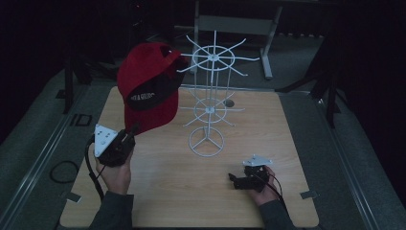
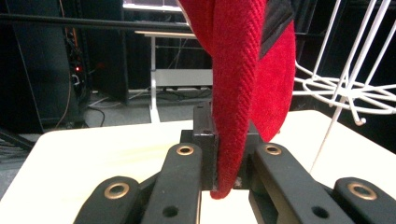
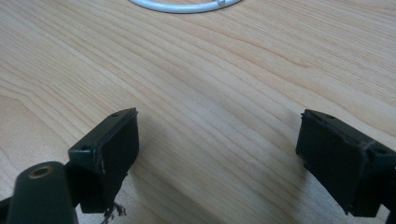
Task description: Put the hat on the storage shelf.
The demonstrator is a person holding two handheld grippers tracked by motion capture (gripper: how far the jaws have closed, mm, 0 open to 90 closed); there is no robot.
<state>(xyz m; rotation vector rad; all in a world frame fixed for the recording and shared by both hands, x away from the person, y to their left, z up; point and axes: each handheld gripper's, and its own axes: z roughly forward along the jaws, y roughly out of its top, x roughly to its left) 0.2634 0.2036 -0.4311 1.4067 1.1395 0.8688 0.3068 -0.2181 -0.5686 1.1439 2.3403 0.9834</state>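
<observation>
A red cap (image 1: 146, 88) hung in the air above the far-left part of the wooden table (image 1: 158, 191), its crown raised toward the white wire rack (image 1: 209, 103) and its brim pointing down toward the person. The high view showed a black band with white lettering, too small to read, across the cap's inside, and the cap's top edge near one of the rack's upper arms; whether they touched could not be told from there.

The left gripper view gave what the high view could not: the red twill brim (image 2: 233, 107) ran down between the two black jaws, which were pressed against it from both sides. So the left gripper (image 1: 125, 139) was pinching the brim and carrying the cap. That view also showed the rack's white wires off to one side.

The right gripper (image 1: 239, 178) lay low over the near-right part of the table, in the person's right hand (image 1: 261, 189). Its own view showed its jaws spread wide with bare wood grain between them, and the rack's round base ring (image 3: 187, 5) at the top edge.
</observation>
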